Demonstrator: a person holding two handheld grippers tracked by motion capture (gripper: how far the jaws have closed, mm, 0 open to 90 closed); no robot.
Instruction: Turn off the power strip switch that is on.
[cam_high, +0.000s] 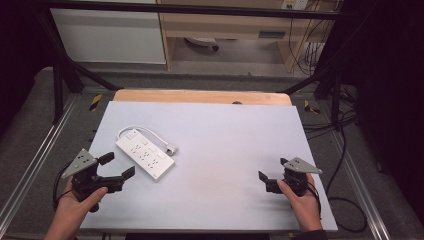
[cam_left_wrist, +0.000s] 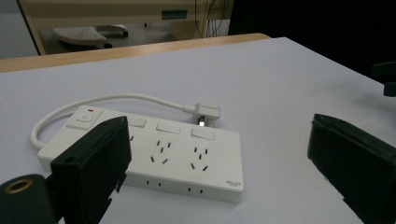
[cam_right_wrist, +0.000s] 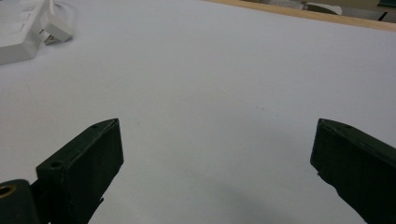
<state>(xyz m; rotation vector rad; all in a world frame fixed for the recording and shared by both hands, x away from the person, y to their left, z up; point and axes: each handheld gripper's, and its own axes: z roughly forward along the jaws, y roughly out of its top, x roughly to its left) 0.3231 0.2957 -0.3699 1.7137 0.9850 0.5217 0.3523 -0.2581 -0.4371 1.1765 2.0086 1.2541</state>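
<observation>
While a white power strip (cam_high: 145, 154) lies flat on the left half of the pale grey table (cam_high: 225, 135), a person holds a black two-jaw gripper in each hand at the near edge. The left gripper (cam_high: 116, 166), held in the left hand (cam_high: 80, 200), sits just beside the strip's near end with its jaws spread wide and nothing between them. From the left gripper view, the strip's sockets, its row of white switches and a red-lit main switch (cam_left_wrist: 84, 116) face up, and its white cord (cam_left_wrist: 93, 100) loops round from the switch end to a plug (cam_left_wrist: 205, 112) lying on the table touching or just beside the strip's far edge. The right gripper (cam_high: 272, 175), in the right hand (cam_high: 302, 202), rests well apart from the strip over bare table, its jaws likewise wide open and empty. A wooden strip (cam_high: 200, 96) borders the table's far side.
</observation>
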